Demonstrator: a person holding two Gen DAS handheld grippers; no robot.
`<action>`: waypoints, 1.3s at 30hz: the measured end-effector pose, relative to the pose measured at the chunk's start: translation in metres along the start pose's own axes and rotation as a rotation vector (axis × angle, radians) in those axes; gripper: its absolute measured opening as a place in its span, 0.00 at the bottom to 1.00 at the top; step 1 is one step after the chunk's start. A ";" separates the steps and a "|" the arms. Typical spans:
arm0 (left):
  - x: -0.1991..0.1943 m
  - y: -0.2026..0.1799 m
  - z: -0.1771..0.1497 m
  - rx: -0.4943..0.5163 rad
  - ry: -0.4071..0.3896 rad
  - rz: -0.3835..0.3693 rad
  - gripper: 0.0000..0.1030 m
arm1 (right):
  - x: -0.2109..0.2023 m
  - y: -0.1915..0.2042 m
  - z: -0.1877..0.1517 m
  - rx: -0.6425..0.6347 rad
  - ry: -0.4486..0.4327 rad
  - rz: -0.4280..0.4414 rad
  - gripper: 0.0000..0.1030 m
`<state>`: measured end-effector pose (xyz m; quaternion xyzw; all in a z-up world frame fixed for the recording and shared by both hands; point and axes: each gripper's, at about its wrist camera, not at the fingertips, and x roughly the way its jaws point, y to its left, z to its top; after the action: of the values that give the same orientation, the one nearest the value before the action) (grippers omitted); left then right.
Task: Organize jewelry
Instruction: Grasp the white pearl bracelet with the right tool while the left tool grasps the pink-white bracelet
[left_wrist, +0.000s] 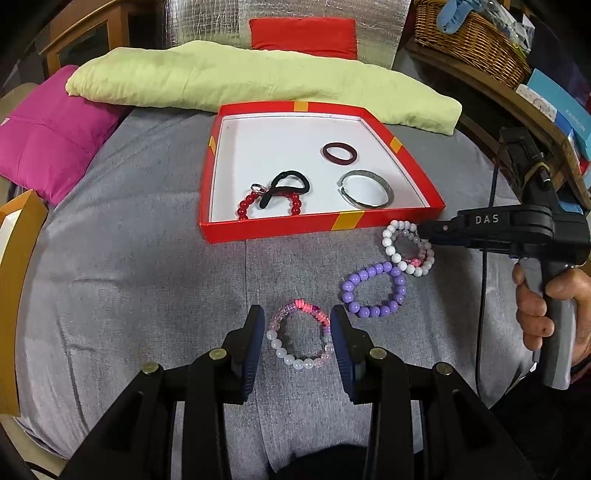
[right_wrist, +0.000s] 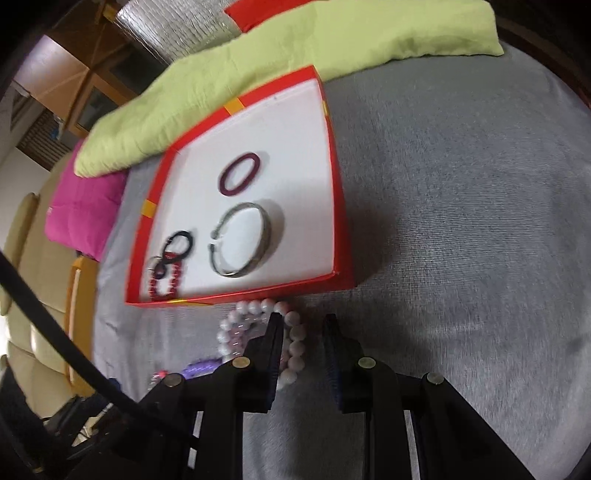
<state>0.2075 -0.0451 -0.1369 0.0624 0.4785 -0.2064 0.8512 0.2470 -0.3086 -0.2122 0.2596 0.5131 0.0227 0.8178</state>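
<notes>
A red tray (left_wrist: 280, 226) with a white floor lies on the grey cloth. It holds a maroon ring (left_wrist: 339, 153), a silver bangle (left_wrist: 365, 189), a black hair tie (left_wrist: 286, 184) and a red bead bracelet (left_wrist: 244, 207). My left gripper (left_wrist: 297, 314) is open, its pads on either side of a pink and white bead bracelet (left_wrist: 301, 338). A purple bead bracelet (left_wrist: 375, 290) lies to its right. My right gripper (right_wrist: 303, 319) is open, its left finger inside a white bead bracelet (right_wrist: 258, 332) by the tray's front edge; that bracelet also shows in the left wrist view (left_wrist: 408, 245).
A lime green cushion (left_wrist: 236, 81) lies behind the tray and a magenta cushion (left_wrist: 48, 136) at the left. A wicker basket (left_wrist: 469, 40) stands on a wooden shelf at the back right. A wooden frame (left_wrist: 14, 258) edges the left side.
</notes>
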 end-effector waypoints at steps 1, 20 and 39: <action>0.001 0.001 0.000 -0.002 0.001 0.001 0.37 | 0.002 0.000 0.001 -0.004 0.000 0.009 0.24; 0.016 -0.021 0.004 0.045 0.031 0.004 0.37 | -0.088 -0.028 -0.002 0.080 -0.261 0.262 0.09; 0.089 -0.125 0.053 0.072 0.138 -0.074 0.36 | -0.108 -0.083 0.012 0.244 -0.376 0.282 0.09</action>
<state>0.2388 -0.2006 -0.1721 0.0895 0.5302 -0.2500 0.8052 0.1869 -0.4183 -0.1561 0.4249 0.3099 0.0255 0.8501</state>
